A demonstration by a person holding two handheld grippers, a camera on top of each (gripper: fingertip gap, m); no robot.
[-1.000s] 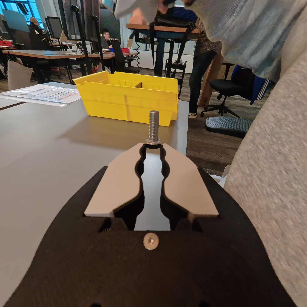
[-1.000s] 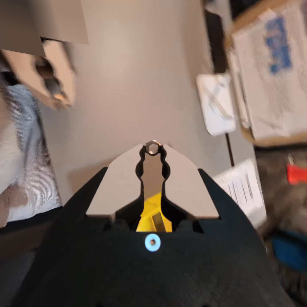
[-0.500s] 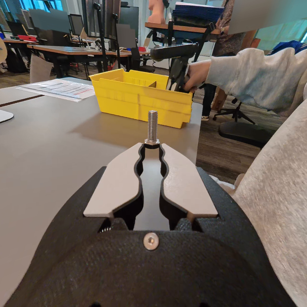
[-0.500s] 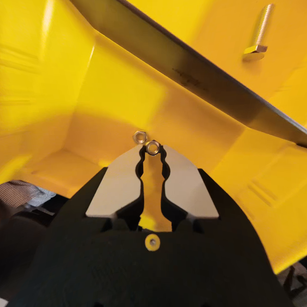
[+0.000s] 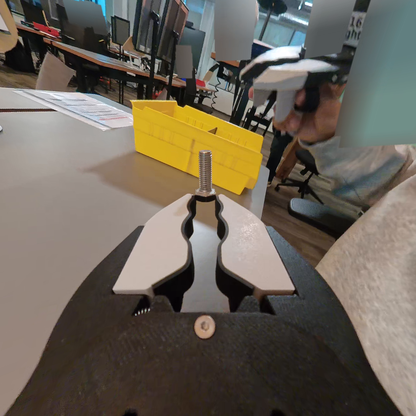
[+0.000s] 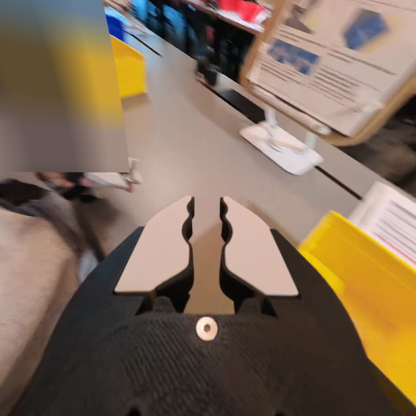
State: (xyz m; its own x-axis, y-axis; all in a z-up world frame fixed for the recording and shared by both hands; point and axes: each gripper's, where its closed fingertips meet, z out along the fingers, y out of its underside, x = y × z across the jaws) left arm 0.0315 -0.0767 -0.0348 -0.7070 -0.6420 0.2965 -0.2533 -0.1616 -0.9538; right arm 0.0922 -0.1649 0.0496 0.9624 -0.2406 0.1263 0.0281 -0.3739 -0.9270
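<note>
My left tool [image 5: 205,196] sits low and level over the grey table [image 5: 56,191], its tips pinched on the hexagonal head of a steel bolt [image 5: 205,172]. The bolt stands upright, its threaded shank pointing straight up, long axis vertical, head down between the tips. Just beyond it on the table lies a yellow bin [image 5: 195,144], set near the table's far right edge, with a dark divider showing inside. A printed sheet [image 5: 78,107] lies flat on the table to the left of the bin. My grey sleeve [image 5: 371,292] fills the right side of the left wrist view.

Higher up and to the right, past the bin, my right tool [image 5: 252,76] is held in the air by my hand [image 5: 315,121], fingers wrapped round its grip, the tool pointing left. In its own blurred view the right tool [image 6: 206,198] has its tips a narrow gap apart with nothing between them, angled down over bare table. The yellow bin [image 6: 349,281] lies close at its right, a white device [image 6: 283,155] rests farther off on the table, and a tan-framed board of papers [image 6: 326,67] stands behind that.
</note>
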